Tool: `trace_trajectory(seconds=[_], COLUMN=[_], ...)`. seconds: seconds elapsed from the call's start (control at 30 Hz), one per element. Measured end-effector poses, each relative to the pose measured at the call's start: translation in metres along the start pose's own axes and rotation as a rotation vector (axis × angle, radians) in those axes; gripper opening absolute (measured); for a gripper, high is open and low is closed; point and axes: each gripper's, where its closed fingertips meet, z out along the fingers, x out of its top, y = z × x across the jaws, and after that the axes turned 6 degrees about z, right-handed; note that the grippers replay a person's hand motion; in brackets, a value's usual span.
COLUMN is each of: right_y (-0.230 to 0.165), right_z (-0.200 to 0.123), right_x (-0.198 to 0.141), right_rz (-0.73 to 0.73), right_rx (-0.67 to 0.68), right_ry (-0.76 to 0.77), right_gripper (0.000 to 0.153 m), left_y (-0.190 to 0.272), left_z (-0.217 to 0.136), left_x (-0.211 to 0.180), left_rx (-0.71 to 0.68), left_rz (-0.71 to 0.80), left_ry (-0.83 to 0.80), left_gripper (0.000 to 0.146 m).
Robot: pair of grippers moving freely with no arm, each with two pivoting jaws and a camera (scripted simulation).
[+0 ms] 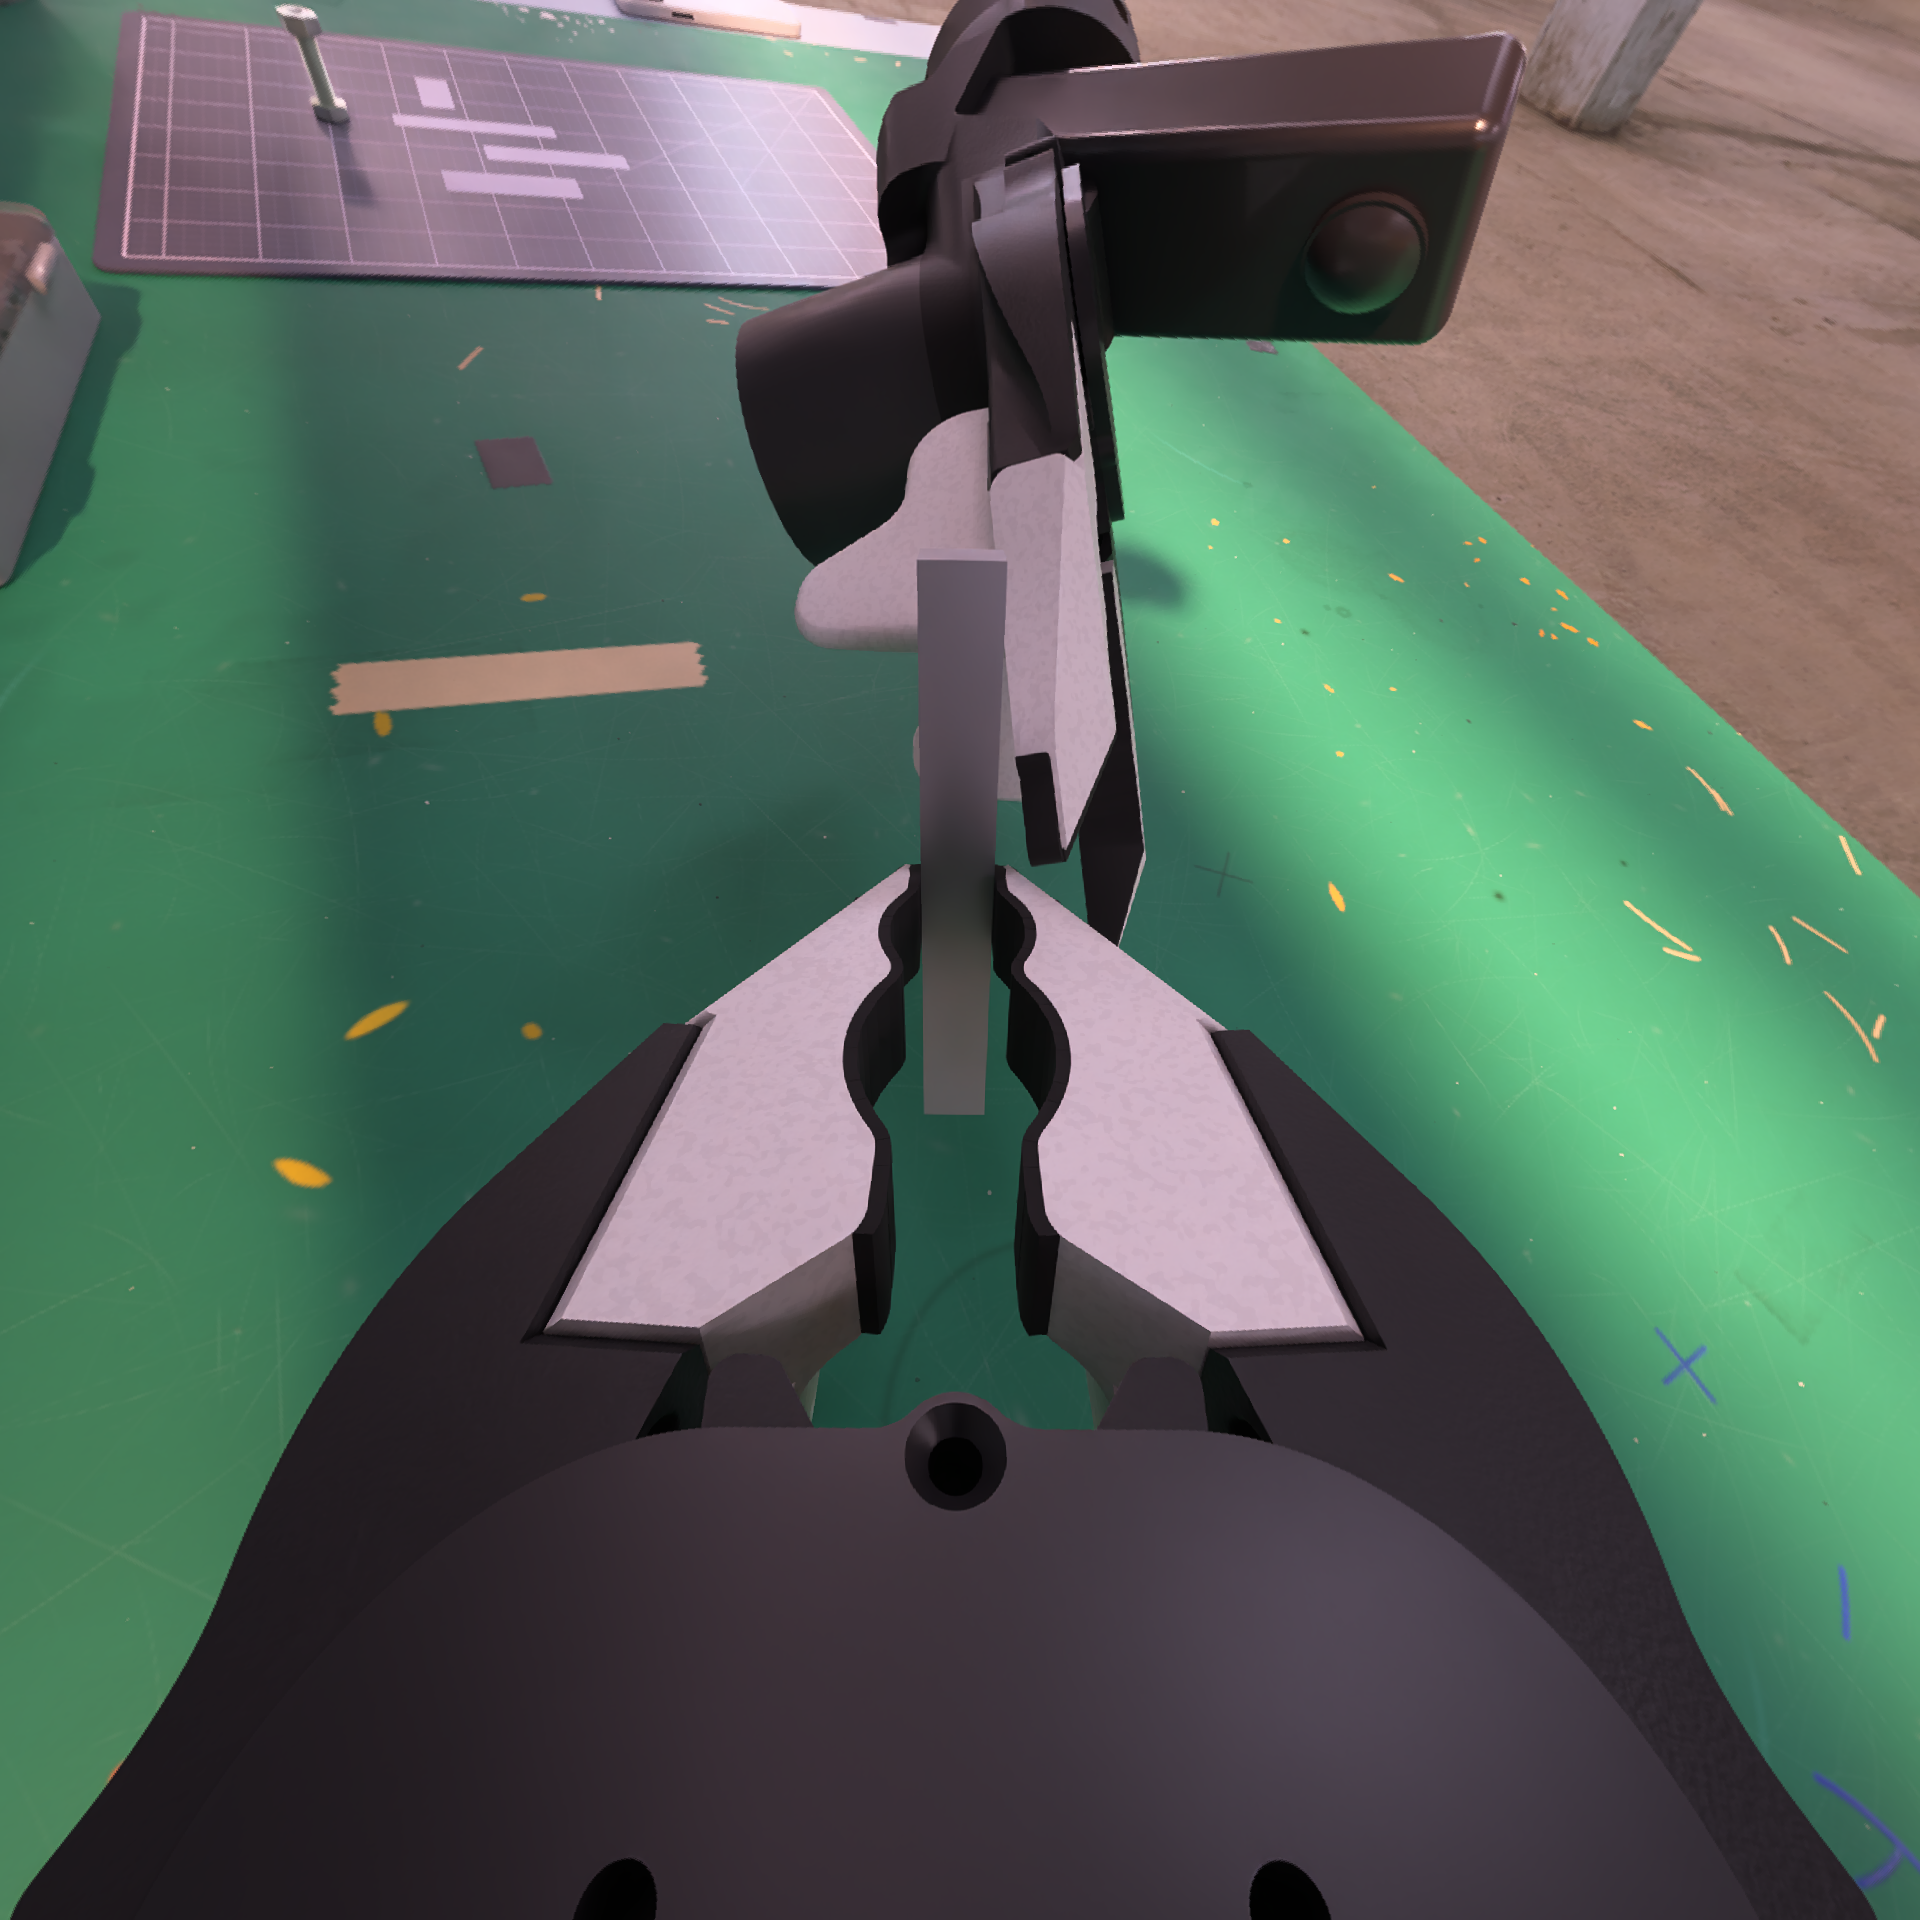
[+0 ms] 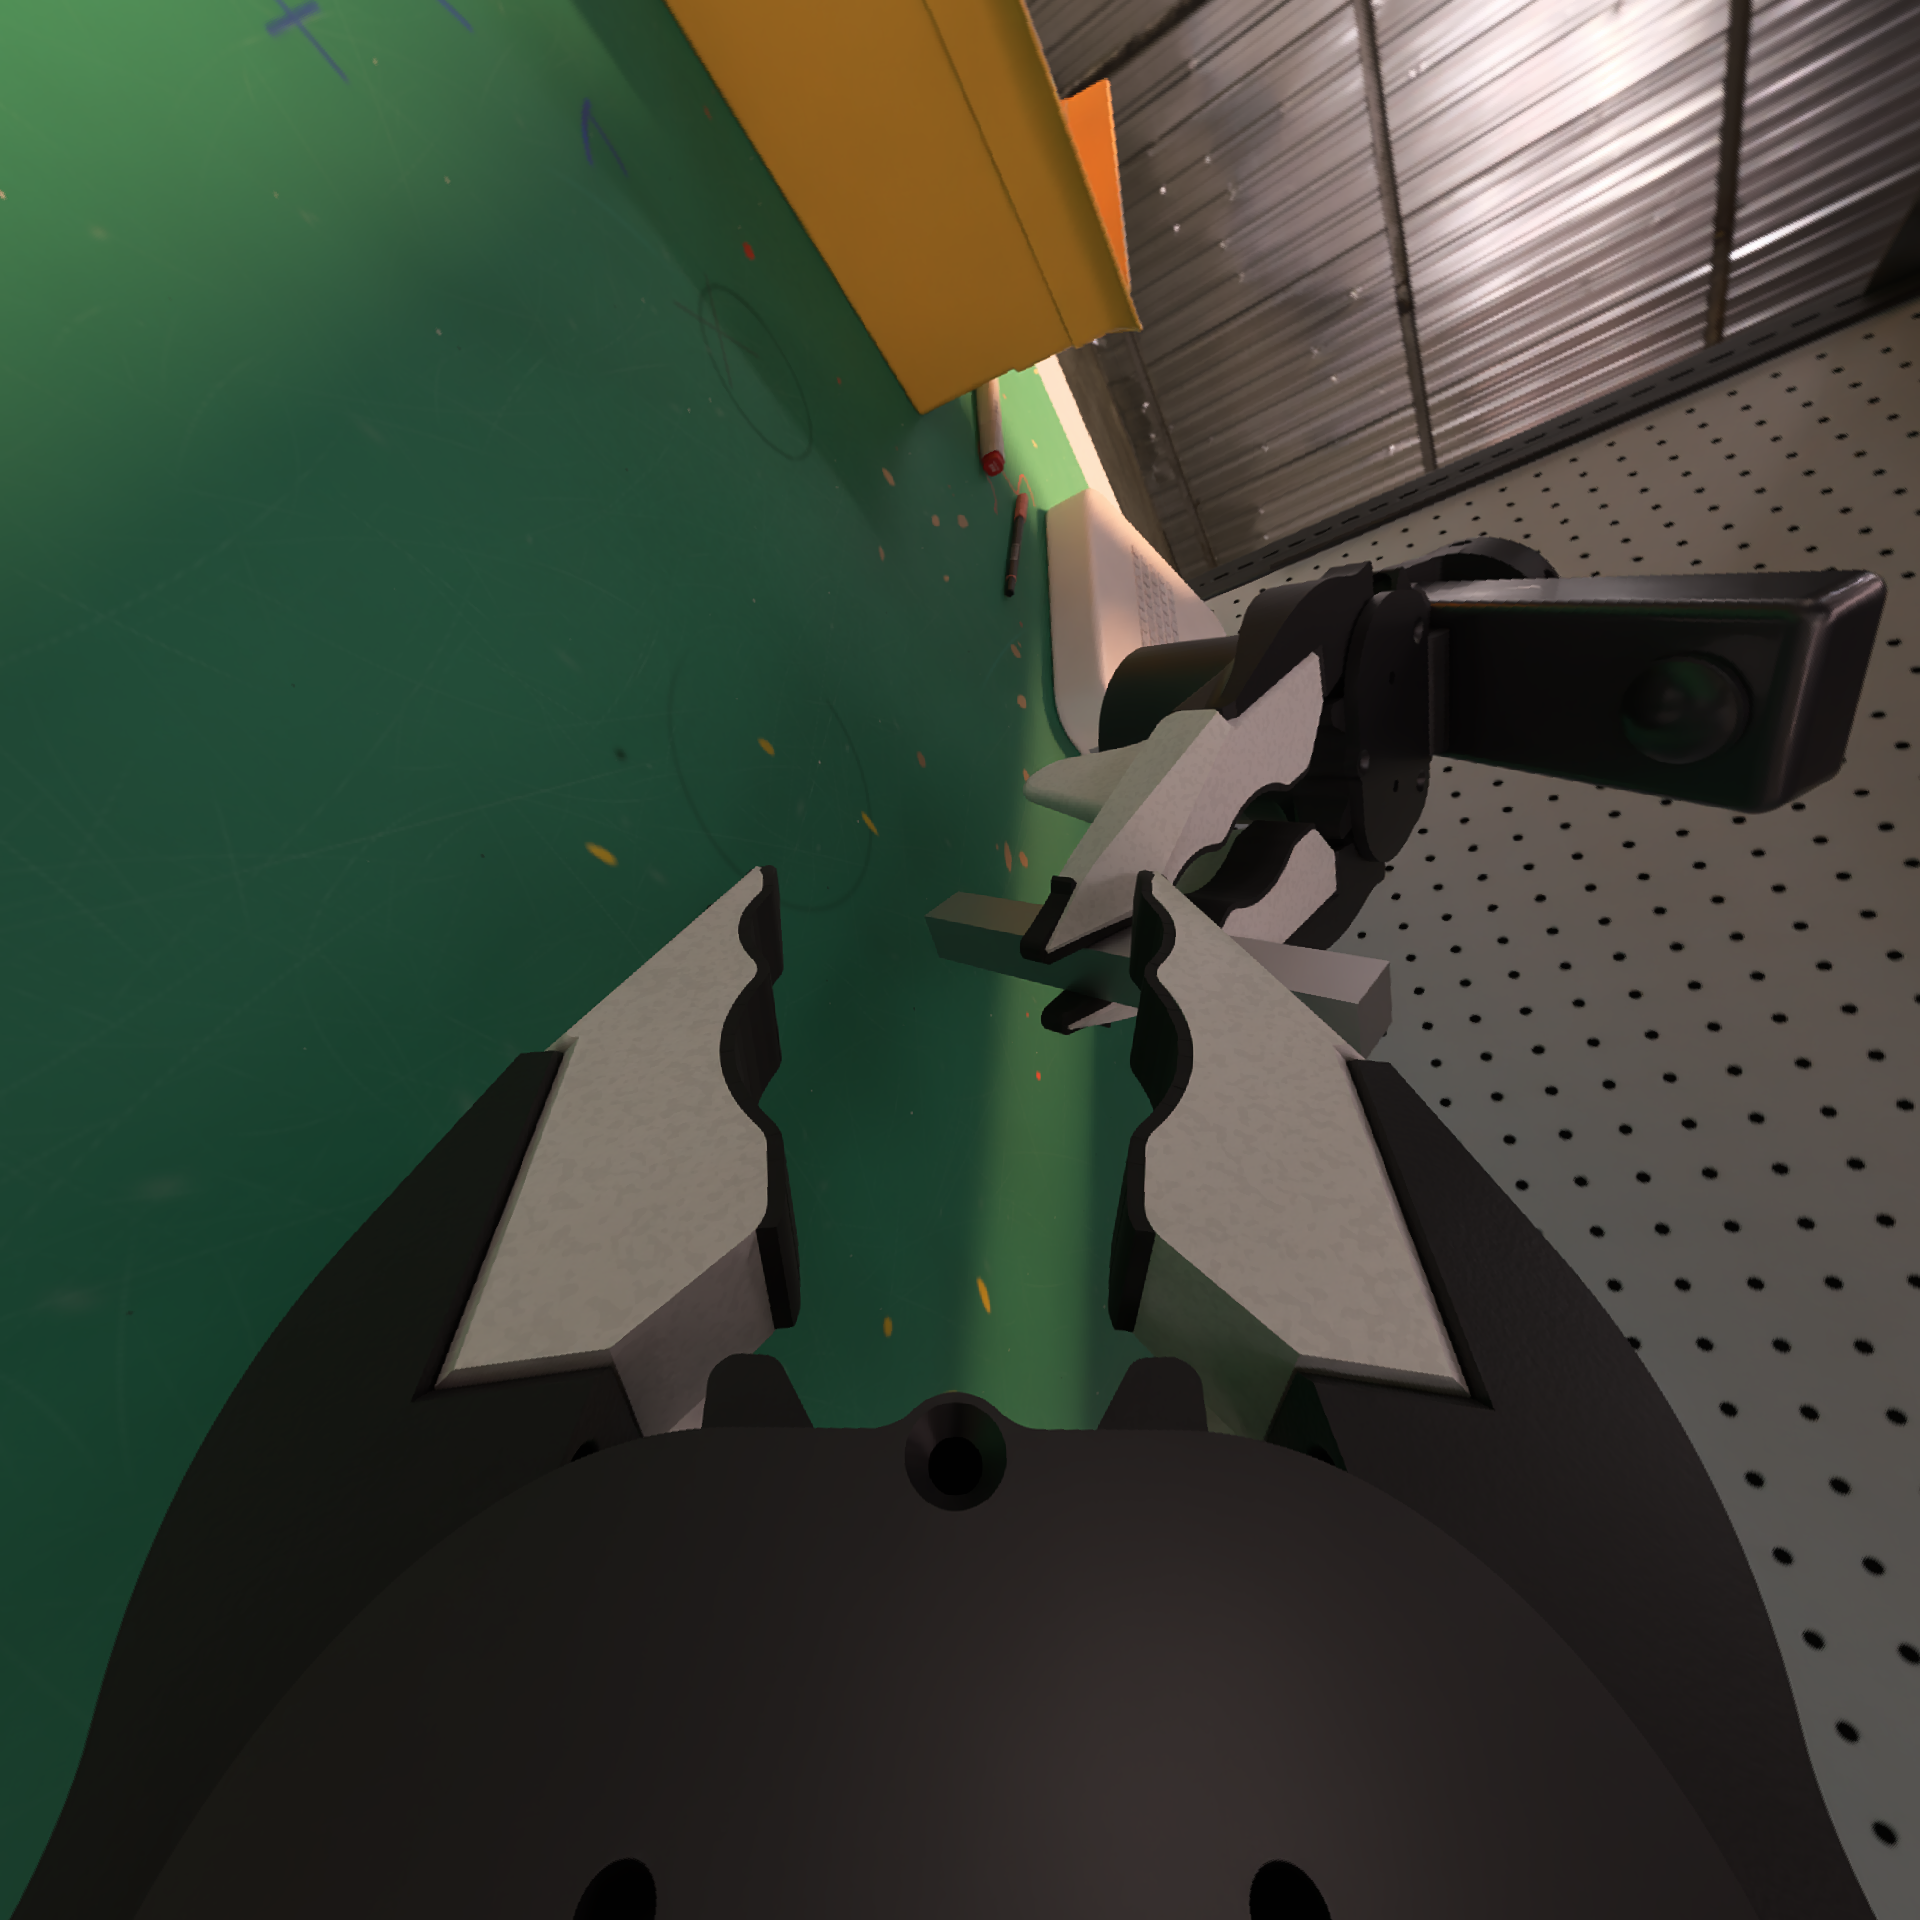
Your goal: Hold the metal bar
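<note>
Left wrist view: left claw point(image 1: 954, 914) closed on the metal bar point(image 1: 961, 831), held above the green table point(image 1: 312, 883) with its grid mat point(image 1: 488, 166), bolt point(image 1: 314, 64) and tape strip point(image 1: 517, 675). Right wrist view: right claw point(image 2: 956, 904) spread wide, gripping nothing, just beside the bar, tilted along the table toward an orange box point(image 2: 935, 187) and pegboard point(image 2: 1662, 1143).

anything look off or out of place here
One thing: a bolt stands on end on the grid cutting mat, tilted rather than lying flat. Otherwise the metal bar sits squarely between the left gripper fingers, off the green table, while the right gripper is open beside it.
</note>
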Motion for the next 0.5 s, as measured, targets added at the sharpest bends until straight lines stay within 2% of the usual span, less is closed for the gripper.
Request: trace_trajectory(seconds=[0.2, 0.27, 0.3, 0.33, 0.4, 0.5], right_y=[-0.005, -0.007, -0.003, -0.003, -0.005, -0.01], right_z=[-0.005, -0.015, -0.017, -0.015, -0.005, 0.007], right_x=[-0.004, -0.002, 0.0, 0.002, 0.008, 0.002], right_rz=[-0.119, -0.145, -0.148, -0.134, -0.104, -0.131], right_rx=[-0.004, 0.014, -0.011, -0.012, 0.034, 0.095], right_ry=[-0.076, -0.072, -0.061, -0.059, -0.066, -0.135], right_gripper=[0.064, 0.05, 0.048, 0.05, 0.066, 0.073], left_y=[0.002, 0.001, 0.001, 0.001, 0.003, 0.005], left_z=[-0.008, -0.01, -0.01, -0.009, -0.006, -0.004], left_x=[-0.004, -0.005, -0.005, -0.004, -0.003, -0.002], left_rx=[0.004, 0.007, 0.006, 0.005, 0.001, -0.003], left_rz=[-0.001, -0.014, -0.014, -0.01, 0.005, 0.016], left_ry=[0.038, 0.05, 0.051, 0.048, 0.037, 0.032], left_gripper=[0.012, 0.012, 0.012, 0.012, 0.012, 0.012])
